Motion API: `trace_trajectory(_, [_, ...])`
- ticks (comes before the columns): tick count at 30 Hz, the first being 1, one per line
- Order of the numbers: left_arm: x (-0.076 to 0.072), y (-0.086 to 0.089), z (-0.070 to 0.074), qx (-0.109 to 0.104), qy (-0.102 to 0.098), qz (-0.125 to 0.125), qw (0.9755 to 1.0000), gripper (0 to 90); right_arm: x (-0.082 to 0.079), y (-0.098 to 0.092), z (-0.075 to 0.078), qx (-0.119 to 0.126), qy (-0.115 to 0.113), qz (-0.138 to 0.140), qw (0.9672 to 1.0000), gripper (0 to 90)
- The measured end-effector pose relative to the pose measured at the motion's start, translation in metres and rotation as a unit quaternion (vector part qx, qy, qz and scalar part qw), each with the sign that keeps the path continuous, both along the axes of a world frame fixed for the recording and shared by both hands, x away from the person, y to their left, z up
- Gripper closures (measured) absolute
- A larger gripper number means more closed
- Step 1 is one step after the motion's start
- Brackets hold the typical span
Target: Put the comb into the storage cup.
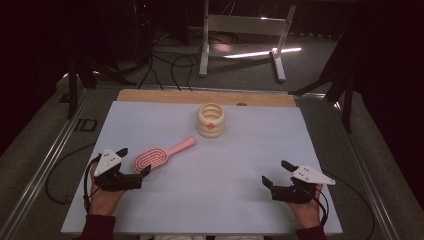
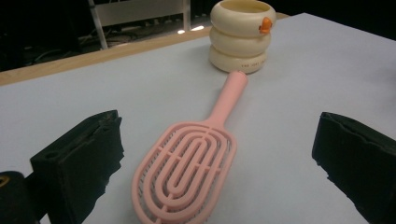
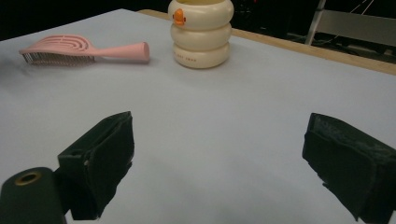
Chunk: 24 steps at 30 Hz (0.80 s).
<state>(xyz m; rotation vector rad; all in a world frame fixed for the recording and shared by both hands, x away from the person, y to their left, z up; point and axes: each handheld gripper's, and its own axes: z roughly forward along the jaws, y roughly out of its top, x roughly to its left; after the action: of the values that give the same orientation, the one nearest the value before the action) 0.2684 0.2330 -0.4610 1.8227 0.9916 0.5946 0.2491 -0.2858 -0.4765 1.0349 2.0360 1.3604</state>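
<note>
left tongs (image 1: 134, 167) spread, straddling the brush head | right tongs (image 1: 276, 173) spread over bare worktop (image 1: 240, 165) | pink hairbrush (image 2: 191, 163) lies flat, looks light, stiff, slick; pinch the handle | cream ringed pot (image 1: 211, 120) beyond it

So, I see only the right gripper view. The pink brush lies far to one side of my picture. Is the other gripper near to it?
Observer: Yes. In the high view the left gripper is open, with the head of the pink brush between its jaws, not clamped.
Operator: Which way do the bristles face?
Observer: Down, onto the white table; the left gripper view shows the slotted back on top.
Operator: And where does the handle point?
Observer: Toward the cream ringed holder, ending a little short of it in the high view.
Operator: Is my gripper near anything?
Observer: No. The right gripper is open over bare table.
</note>
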Motion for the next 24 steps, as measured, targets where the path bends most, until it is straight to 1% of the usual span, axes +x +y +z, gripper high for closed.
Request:
trace_trajectory(2, [0.001,0.000,-0.001,-0.002,0.006,-0.001,1.0000,3.6,0.000,0.000,0.000,0.000,0.000,0.000,1.0000,9.0])
trace_trajectory(8, [0.001,-0.001,-0.004,-0.007,0.010,-0.005,0.9999,7.1,0.000,0.001,-0.001,-0.002,0.002,-0.001,1.0000,9.0])
trace_trajectory(13, [0.001,0.000,-0.005,-0.013,0.014,-0.009,0.9998,13.8,0.000,0.001,-0.001,-0.004,0.002,0.002,1.0000,9.0])
trace_trajectory(14, [0.000,0.000,-0.007,-0.014,0.016,-0.008,0.9997,13.8,0.000,0.001,-0.001,-0.004,0.002,0.002,1.0000,9.0])
trace_trajectory(16, [0.000,-0.002,-0.008,-0.008,0.020,-0.011,0.9997,16.5,0.000,0.001,-0.002,-0.005,0.002,0.002,1.0000,9.0])
trace_trajectory(17, [0.000,-0.003,-0.009,-0.005,0.020,-0.008,0.9998,17.4,0.000,0.001,-0.002,-0.005,0.002,0.002,1.0000,9.0])
trace_trajectory(18, [-0.001,-0.004,-0.009,-0.003,0.020,-0.003,0.9998,19.5,0.000,0.001,-0.002,-0.005,0.001,0.003,1.0000,9.0])
trace_trajectory(20, [-0.001,-0.005,-0.011,0.002,0.021,0.002,0.9998,27.0,0.000,0.001,-0.002,-0.007,0.001,0.003,1.0000,9.0])
trace_trajectory(22, [-0.001,-0.006,-0.012,0.003,0.030,-0.007,0.9995,37.1,0.000,0.000,-0.002,-0.006,0.003,0.001,1.0000,9.0])
trace_trajectory(24, [-0.002,-0.007,-0.014,0.017,0.035,-0.013,0.9991,46.5,0.000,0.000,-0.002,-0.007,0.003,0.002,1.0000,9.0])
